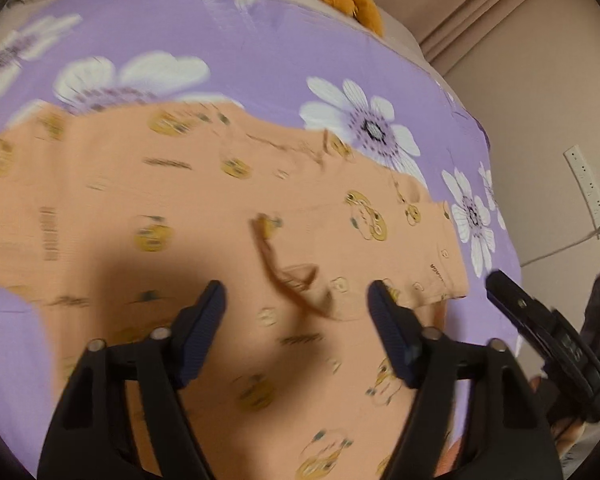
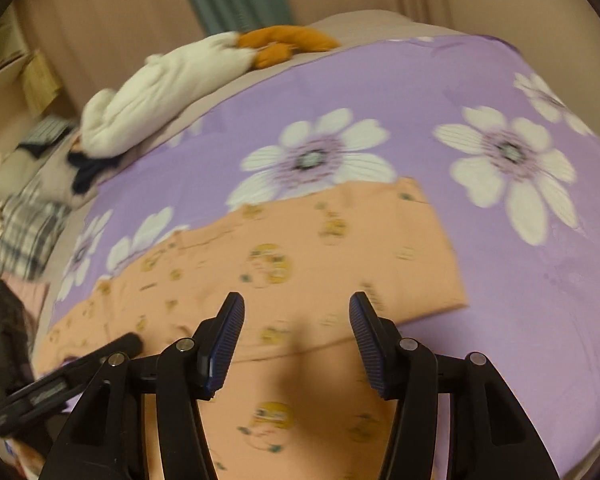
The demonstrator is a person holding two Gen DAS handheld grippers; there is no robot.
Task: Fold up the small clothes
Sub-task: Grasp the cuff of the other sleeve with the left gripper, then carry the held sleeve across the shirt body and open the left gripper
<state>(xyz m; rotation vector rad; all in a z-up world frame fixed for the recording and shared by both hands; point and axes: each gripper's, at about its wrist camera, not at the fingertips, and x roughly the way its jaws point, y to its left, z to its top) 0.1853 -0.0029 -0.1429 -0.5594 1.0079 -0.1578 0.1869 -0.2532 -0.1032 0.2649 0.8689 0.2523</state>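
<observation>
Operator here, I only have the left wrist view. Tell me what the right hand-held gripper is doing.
Observer: The right hand-held gripper is open above the peach garment, with nothing between its fingers.
Operator: Report what lies on the bed's far left side.
Observer: A white plush toy with orange parts lies there, and plaid cloth beside it.
Operator: Describe the garment's right end.
Observer: It ends in a straight folded edge lying flat on the purple floral sheet.
</observation>
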